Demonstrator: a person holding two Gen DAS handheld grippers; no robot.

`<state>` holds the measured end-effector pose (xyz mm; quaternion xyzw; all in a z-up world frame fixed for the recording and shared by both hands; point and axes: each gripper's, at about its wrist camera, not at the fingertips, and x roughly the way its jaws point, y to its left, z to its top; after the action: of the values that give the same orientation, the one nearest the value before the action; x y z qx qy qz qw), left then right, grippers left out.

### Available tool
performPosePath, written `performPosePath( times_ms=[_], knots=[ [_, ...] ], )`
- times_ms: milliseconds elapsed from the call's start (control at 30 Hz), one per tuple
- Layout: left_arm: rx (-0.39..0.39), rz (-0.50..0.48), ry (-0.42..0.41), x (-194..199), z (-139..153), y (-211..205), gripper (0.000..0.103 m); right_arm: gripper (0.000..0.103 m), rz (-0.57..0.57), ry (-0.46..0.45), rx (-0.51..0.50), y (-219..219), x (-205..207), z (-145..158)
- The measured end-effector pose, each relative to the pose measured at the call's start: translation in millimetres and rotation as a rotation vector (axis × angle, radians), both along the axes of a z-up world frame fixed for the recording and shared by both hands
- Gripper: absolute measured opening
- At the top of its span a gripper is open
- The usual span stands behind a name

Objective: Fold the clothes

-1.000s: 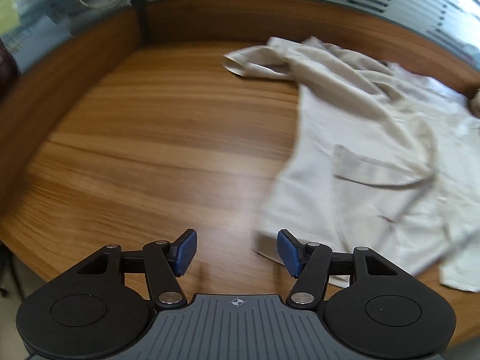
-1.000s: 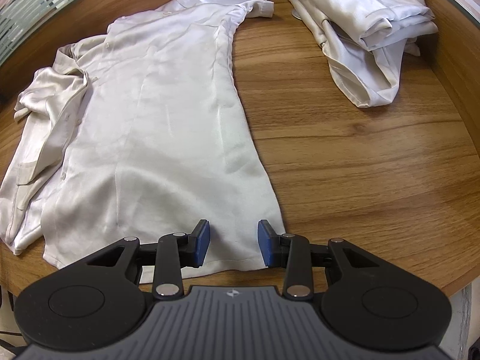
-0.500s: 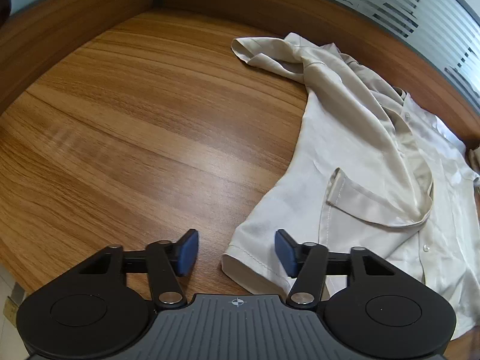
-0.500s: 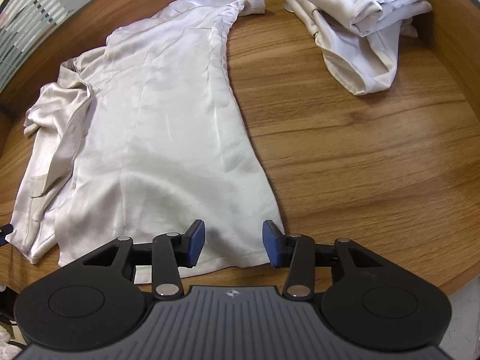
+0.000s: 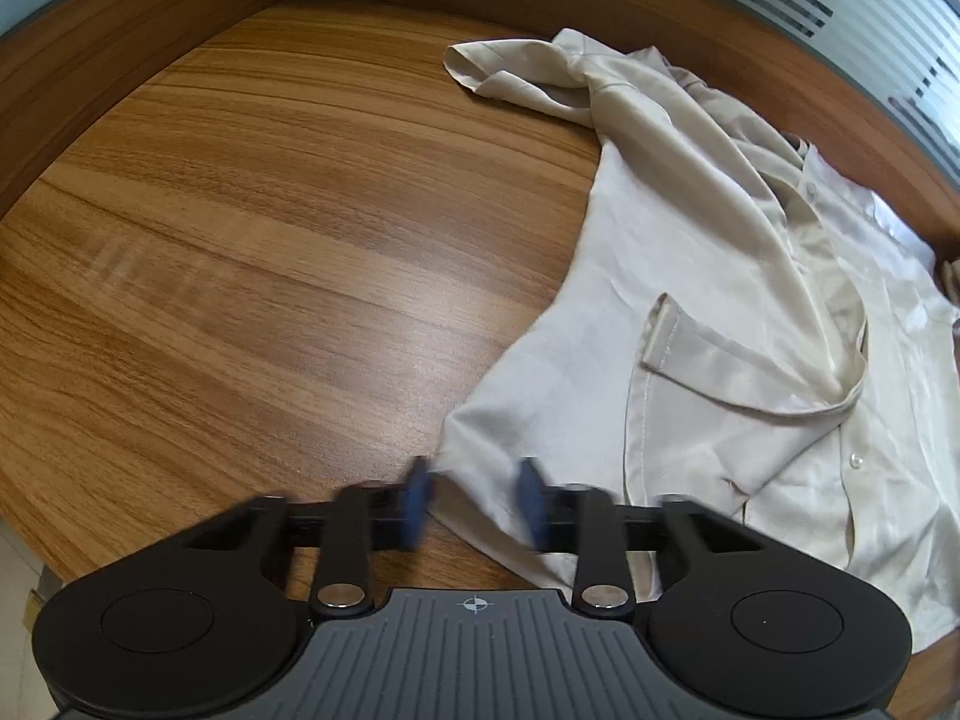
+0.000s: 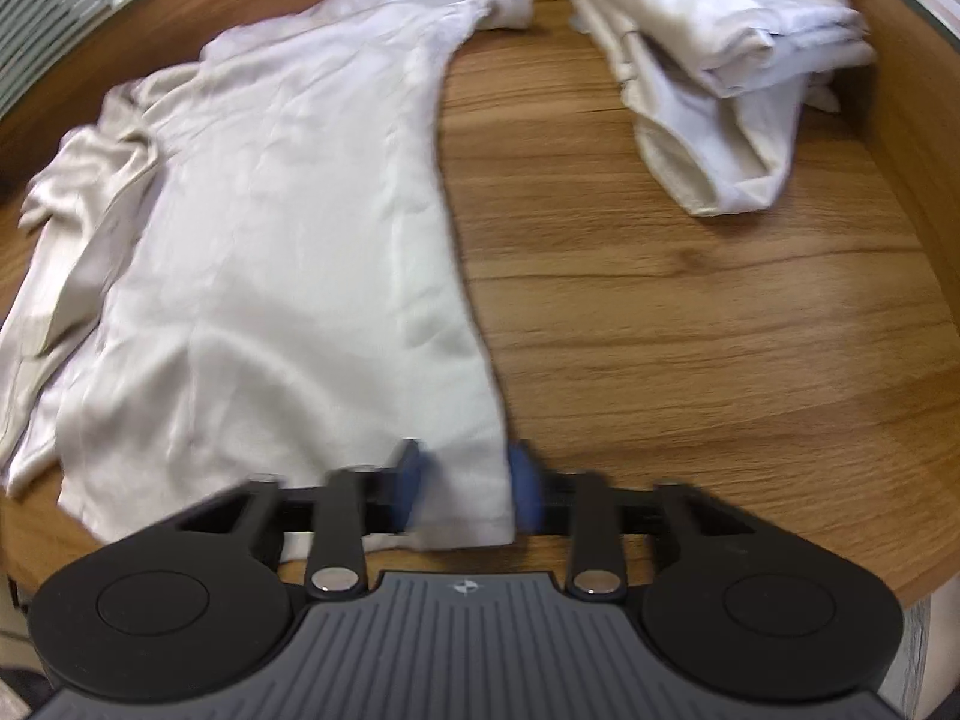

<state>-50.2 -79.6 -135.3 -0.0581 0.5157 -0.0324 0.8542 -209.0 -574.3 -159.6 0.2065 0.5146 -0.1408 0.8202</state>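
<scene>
We had our left gripper at the shirt's near-left hem corner and our right gripper at the near-right, jaws spread with cloth between the pads, not pinched, likely to grip both corners together. The shirt lay mostly flat on the wooden table, its left side rumpled. Beyond sat a folded pile.
</scene>
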Motion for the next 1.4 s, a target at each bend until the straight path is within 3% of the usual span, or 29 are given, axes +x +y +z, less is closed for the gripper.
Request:
performPosePath(
  times_ms=[33, 167, 300, 467, 700, 833, 1067, 1267, 1400],
  knots=[
    [0.021, 0.000, -0.014, -2.0, 2.3, -2.2, 0.007, 0.002, 0.012, -0.002, 0.003, 2.9, 0.4, 1.4],
    [0.078, 0.012, -0.148, -13.4, 29.1, -9.8, 0.006, 0.001, 0.010, -0.087, 0.011, 7.4, -3.1, 33.8],
    [0.097, 0.020, -0.260, -17.2, 67.2, -13.8, 0.006, 0.001, -0.009, -0.214, -0.003, -1.7, -3.5, 93.1],
    [0.110, 0.050, -0.274, -8.0, 91.3, -20.3, 0.006, 0.001, -0.036, -0.297, -0.029, -24.1, 6.5, 144.1],
    [0.152, 0.088, -0.206, 2.9, 67.1, -25.8, 0.006, 0.001, -0.111, -0.175, -0.056, -54.3, 25.9, 94.2],
    [0.189, 0.083, -0.165, -1.5, 50.1, -28.5, 0.006, 0.001, -0.100, -0.096, -0.044, -49.2, 28.5, 57.8],
    [0.152, 0.066, -0.224, -6.2, 66.9, -27.8, 0.006, 0.001, -0.076, -0.170, -0.029, -40.3, 21.3, 85.5],
    [0.159, 0.050, -0.246, 42.3, 78.7, -36.5, 0.006, 0.001, -0.098, -0.213, -0.034, -64.5, 61.9, 100.9],
    [0.175, 0.029, -0.249, 85.3, 80.8, -45.9, 0.006, 0.001, -0.077, -0.193, -0.068, -75.2, 103.3, 97.7]
  ],
)
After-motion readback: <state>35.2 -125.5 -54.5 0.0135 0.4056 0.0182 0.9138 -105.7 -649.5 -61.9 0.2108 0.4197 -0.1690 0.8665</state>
